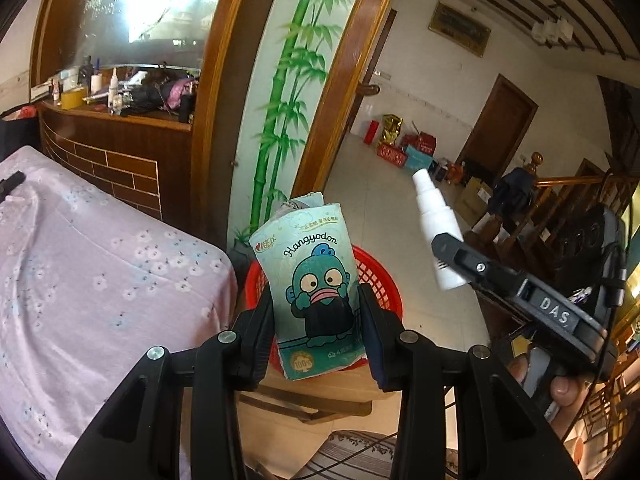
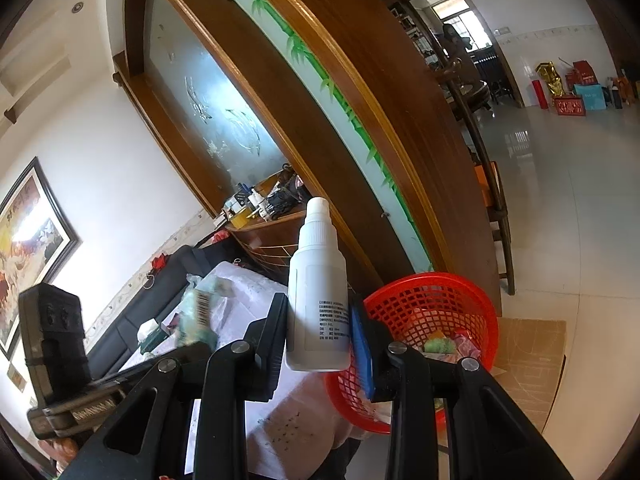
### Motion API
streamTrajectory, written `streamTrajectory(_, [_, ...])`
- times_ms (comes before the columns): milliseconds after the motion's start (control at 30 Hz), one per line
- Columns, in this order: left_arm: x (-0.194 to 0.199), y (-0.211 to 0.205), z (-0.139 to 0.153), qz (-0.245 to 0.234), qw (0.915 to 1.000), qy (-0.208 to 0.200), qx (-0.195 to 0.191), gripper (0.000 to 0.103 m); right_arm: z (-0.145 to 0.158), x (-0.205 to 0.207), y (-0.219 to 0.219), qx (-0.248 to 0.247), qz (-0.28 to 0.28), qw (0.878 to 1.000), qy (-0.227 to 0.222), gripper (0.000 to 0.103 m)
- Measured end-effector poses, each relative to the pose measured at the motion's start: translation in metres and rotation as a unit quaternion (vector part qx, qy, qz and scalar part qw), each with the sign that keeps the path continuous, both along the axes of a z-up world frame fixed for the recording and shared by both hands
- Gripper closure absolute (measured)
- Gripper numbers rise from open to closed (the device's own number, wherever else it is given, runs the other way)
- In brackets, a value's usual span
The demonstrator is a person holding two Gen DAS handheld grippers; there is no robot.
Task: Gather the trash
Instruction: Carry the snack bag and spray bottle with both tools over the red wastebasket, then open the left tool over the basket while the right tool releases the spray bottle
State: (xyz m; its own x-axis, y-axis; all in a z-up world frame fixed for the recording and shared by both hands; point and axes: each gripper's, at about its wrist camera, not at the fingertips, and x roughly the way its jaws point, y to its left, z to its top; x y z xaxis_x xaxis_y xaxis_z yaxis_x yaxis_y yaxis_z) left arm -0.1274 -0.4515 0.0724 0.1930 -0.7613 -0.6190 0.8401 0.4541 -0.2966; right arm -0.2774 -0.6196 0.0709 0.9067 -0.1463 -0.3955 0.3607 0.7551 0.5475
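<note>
A: Status? L hand-held gripper (image 1: 318, 312)?

B: Closed on a tissue pack (image 1: 310, 280), teal cartoon print, held upright right over the red basket (image 1: 384, 280). R hand-held gripper (image 2: 318, 334) is clamped on a white spray bottle (image 2: 316, 300), nozzle up, just beside the basket rim.

A: So how far along?

B: Prob. mid-task. Basket already has some wrappers in it; both items look ready to drop, neither released yet. More clutter seems to be left on the floral-cloth table (image 1: 80, 272), but it's blurry.

A: Obstacles?

B: Not much. Basket sits on a wooden stool (image 1: 320, 392), table edge close by, and the two grippers crowd each other over the rim.
</note>
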Motion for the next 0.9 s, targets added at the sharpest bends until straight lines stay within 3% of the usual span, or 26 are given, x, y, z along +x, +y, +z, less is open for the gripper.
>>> streamTrajectory(367, [0.003,-0.029,-0.014,-0.019,0.9997,0.010,0.012,0.065,-0.005,-0.005,-0.014,0.006,-0.012,1.000,0.006,0.071])
streamTrajectory(900, [0.022,-0.068,-0.057,-0.037,0.9967,0.056,0.046,0.064,-0.027,0.006,-0.029,0.034,-0.009,0.999,0.025,0.070])
